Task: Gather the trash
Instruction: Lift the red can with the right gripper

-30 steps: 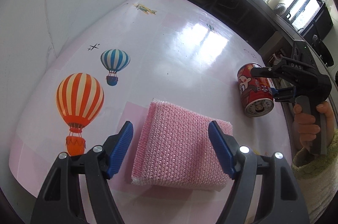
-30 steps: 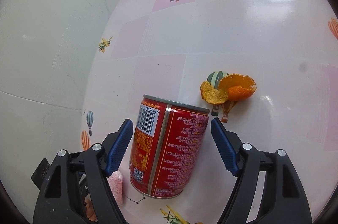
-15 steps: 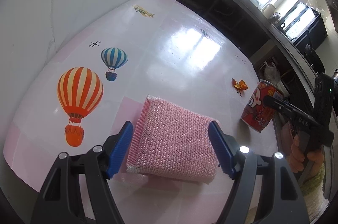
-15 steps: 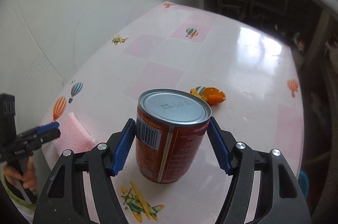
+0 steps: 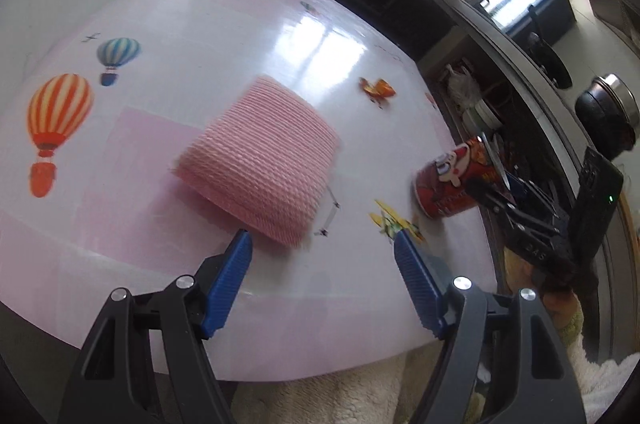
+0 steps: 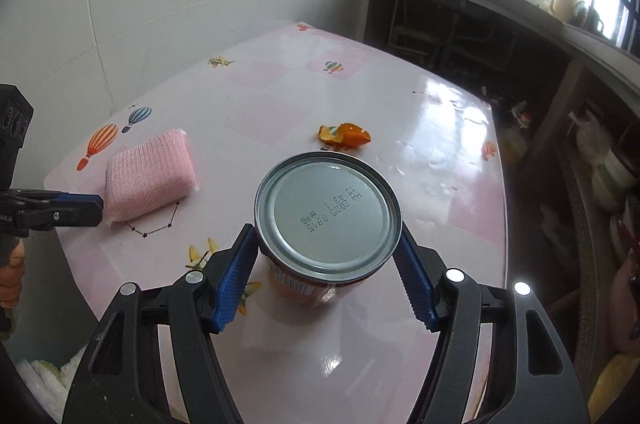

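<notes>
A red tin can point(image 6: 328, 212) stands silver end up between the blue pads of my right gripper point(image 6: 326, 228), which press on both its sides. In the left wrist view the same can point(image 5: 448, 180) leans near the table's right edge. Whether it rests on the table I cannot tell. An orange peel point(image 6: 344, 135) point(image 5: 376, 89) lies beyond it. My left gripper point(image 5: 322, 240) is open with nothing between its fingers. Its left fingertip sits at the near edge of a pink sponge point(image 5: 260, 160) point(image 6: 150, 172).
The table point(image 6: 400, 96) has a glossy pink-and-white cover with balloon prints and meets a white wall on the left. A dark kitchen counter point(image 6: 500, 8) runs behind it. Shelves with bowls point(image 6: 612, 176) stand off the right edge. Fleece clothing point(image 5: 360, 400) shows at the near edge.
The can has gone from lying on its side to upright in my right gripper, which swung round and rose. My left gripper has drawn back, so the sponge lies ahead of its fingers.
</notes>
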A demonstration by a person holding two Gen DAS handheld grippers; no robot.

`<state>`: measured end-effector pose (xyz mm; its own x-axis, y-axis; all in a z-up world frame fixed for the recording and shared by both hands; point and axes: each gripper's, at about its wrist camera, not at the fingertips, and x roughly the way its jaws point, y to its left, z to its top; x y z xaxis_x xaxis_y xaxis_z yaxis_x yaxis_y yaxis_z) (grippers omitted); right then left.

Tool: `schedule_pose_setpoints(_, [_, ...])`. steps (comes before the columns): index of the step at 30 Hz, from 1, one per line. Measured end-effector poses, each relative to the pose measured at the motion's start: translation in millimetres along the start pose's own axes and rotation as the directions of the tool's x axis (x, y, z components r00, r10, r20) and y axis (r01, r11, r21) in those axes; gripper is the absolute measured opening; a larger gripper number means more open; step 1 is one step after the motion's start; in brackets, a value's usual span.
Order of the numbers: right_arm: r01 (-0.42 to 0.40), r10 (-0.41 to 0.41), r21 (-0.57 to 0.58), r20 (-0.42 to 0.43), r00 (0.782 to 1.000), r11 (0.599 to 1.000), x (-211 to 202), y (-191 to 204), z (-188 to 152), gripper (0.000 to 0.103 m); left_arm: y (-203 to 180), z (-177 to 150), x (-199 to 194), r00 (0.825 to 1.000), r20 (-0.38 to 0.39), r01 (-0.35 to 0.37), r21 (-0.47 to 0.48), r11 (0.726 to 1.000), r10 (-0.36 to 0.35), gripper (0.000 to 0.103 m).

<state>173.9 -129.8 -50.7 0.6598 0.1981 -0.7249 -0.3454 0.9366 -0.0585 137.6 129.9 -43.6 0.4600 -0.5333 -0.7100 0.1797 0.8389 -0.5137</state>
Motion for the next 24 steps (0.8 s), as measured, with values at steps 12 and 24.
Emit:
schedule_pose_setpoints(12, [-0.075, 0.076, 0.133, -0.002, 0.997, 0.988, -3.7, -13.2, -10.7, 0.070, -25.8, 46.9, -8.8, 0.983, 0.086, -0.178, 0.197, 0.964, 0.164, 0.093])
schedule_pose_setpoints(24, [-0.105, 0.108, 0.175, -0.007, 0.994, 0.979, 0.0, -20.8, -10.1, 0.082, -13.9, 70.5, 62.8, 0.948, -0.035, -0.294, 0.288, 0.911, 0.317, 0.093])
